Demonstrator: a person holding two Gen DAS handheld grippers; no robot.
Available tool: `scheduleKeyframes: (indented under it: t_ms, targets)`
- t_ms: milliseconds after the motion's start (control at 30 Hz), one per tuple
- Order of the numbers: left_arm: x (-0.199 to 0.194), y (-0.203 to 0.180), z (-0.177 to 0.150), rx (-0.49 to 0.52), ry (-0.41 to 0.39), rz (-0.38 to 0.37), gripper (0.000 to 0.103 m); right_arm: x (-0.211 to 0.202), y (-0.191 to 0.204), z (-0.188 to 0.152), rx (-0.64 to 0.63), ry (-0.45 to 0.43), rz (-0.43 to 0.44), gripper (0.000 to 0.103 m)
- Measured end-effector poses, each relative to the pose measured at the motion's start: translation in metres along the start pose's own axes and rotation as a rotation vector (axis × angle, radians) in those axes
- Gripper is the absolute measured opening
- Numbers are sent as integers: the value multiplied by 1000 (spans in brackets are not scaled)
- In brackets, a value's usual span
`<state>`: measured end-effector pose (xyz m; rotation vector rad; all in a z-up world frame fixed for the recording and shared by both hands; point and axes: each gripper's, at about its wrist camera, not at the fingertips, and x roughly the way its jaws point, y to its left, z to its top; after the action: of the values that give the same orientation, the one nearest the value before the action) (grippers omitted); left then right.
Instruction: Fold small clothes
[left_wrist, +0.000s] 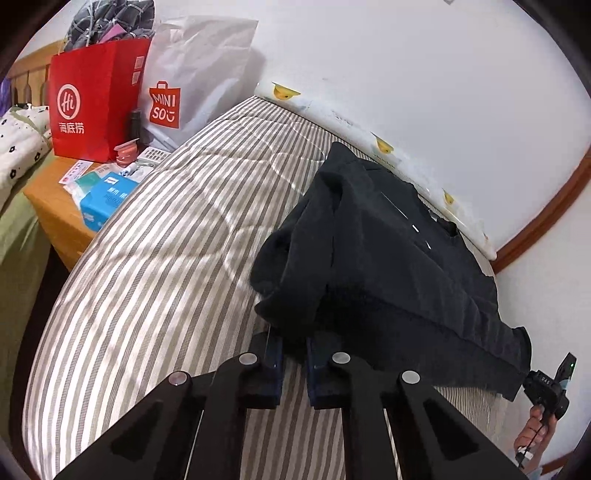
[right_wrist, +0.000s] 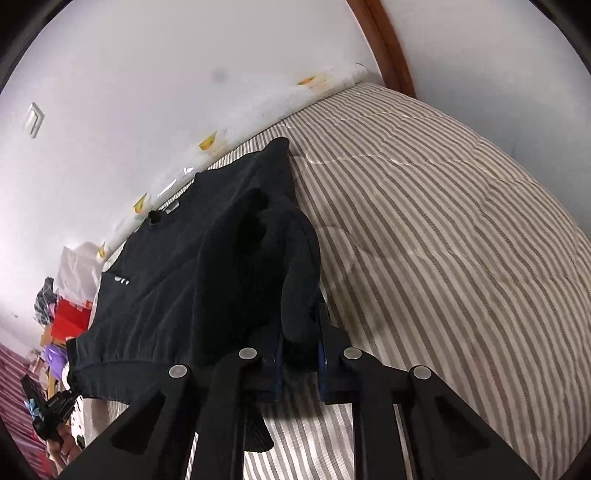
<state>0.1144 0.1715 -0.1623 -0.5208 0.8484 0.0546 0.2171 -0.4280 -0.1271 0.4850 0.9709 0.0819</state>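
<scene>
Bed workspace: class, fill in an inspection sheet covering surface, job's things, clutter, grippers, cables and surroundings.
Surface: striped bedcover, rumpled.
Job's things: black top, partly lifted off the bed near the wall.
Clutter: red bag, white bag and blue box on a side table.
Grippers: left gripper and right gripper, fingers both shut on the top's near edge.
Cables: thin cord hanging by the person's hand.
Surroundings: white wall; wooden trim.
</scene>
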Motion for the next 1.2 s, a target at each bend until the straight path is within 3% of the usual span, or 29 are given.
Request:
scheduleKeyframes:
  t_ms: [467,667,900,1033,1200]
  targets:
    - [-44,12,-53,25,14,-29,9,-51,-13,-43,-82,-4,-30,14]
    - [-39,6,-52,49,31,-28,9,-55,-26,-55,-57,14,-61,15]
    - [-23,9,-45,44,80,-39,14,-89,0,-68,-166,-58,-211,26]
    - [-25,15,-50,38,101,-48,25,-102,21,-82,-234,-60,-148,46]
    - [-39,26,-66,30,117,-121,31,-78,31,-101,-271,-5,-142,49]
